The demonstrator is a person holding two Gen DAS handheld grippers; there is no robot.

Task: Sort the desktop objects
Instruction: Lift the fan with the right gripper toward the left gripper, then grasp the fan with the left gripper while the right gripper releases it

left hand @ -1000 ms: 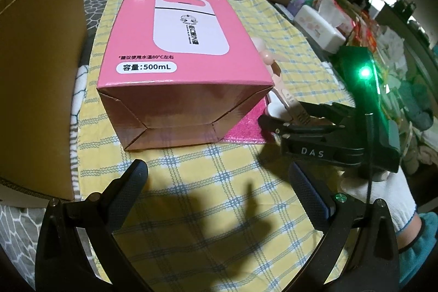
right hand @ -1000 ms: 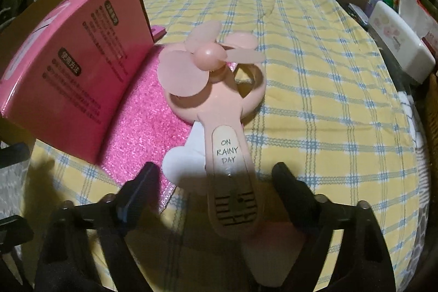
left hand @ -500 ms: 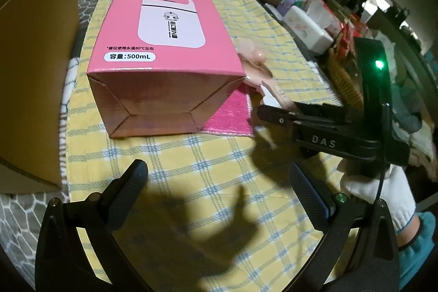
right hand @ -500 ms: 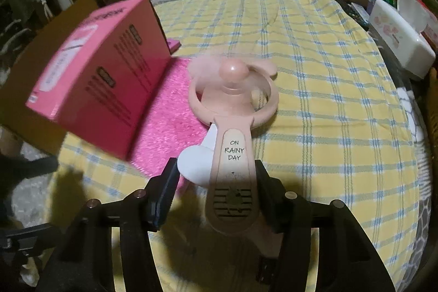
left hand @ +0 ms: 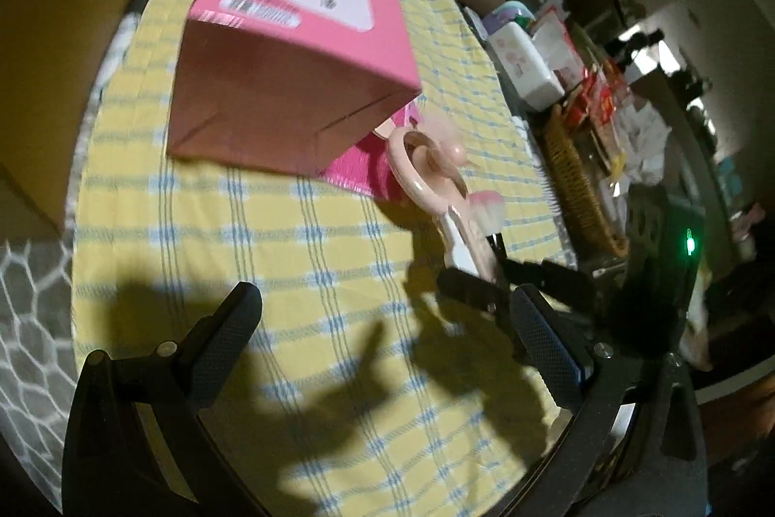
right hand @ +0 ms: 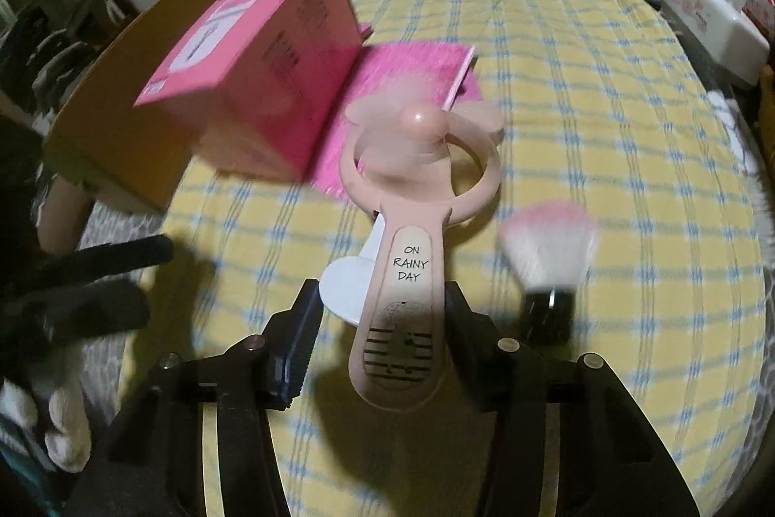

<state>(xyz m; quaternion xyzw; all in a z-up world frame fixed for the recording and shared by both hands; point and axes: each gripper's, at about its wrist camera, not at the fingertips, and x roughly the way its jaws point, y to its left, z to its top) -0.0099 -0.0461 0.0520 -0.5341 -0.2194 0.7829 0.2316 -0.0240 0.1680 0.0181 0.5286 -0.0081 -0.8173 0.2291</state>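
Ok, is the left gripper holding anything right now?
No, the left gripper is open, its fingers spread over bare yellow checked tablecloth, while the right gripper clamps the pink handheld fan.

Pale pink hand fan tilted above the cloth, beside pink box and fluffy brush

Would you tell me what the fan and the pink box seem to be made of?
Fan: apparently hard plastic, smooth matte peach, with moulded grille slots in the handle. Pink box: printed cardboard, slightly glossy, with folded flap seams on its end.
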